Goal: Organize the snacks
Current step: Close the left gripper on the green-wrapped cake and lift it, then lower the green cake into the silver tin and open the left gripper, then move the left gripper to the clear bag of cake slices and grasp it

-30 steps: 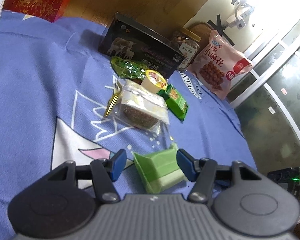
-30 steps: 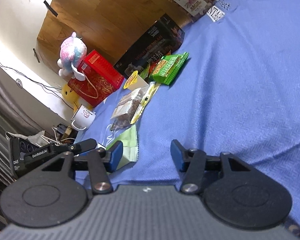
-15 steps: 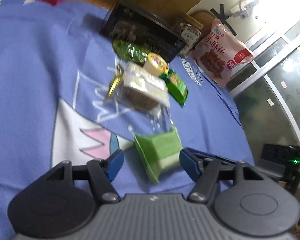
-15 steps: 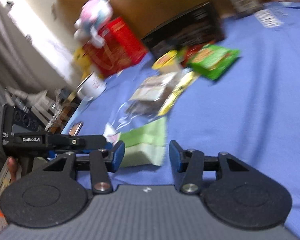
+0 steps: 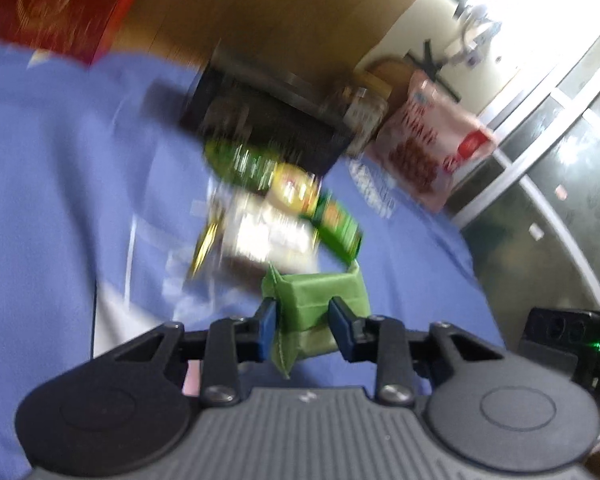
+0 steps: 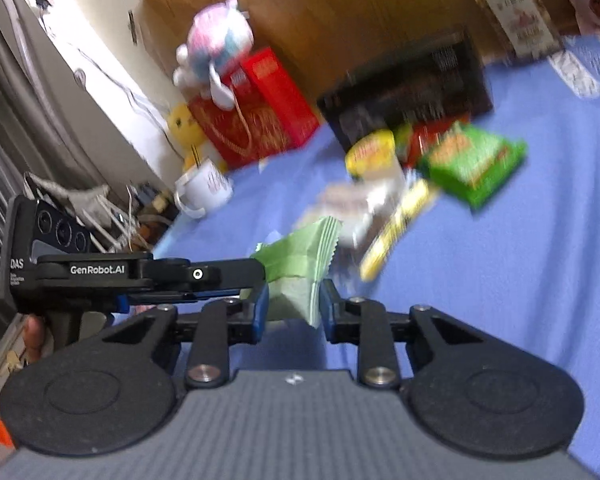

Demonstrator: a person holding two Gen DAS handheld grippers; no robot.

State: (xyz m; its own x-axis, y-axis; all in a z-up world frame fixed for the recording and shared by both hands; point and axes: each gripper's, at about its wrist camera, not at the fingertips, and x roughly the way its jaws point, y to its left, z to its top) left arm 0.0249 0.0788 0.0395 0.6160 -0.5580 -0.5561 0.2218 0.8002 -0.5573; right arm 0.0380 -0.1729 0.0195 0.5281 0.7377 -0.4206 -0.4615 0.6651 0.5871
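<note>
Green snack packet (image 5: 320, 304) sits pinched between both the left hand-held gripper (image 5: 302, 330) and right hand-held gripper (image 6: 292, 308).

Pale green snack packet (image 5: 320, 304) clamped between jaws.

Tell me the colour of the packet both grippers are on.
Light green packet, clearest in the left wrist view.

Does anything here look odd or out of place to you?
Yes: both grippers close on the same pale green packet at once, the left gripper and right gripper pinching it from different sides. Its crimped edge looks bent. Otherwise things are too blurred to judge.
</note>
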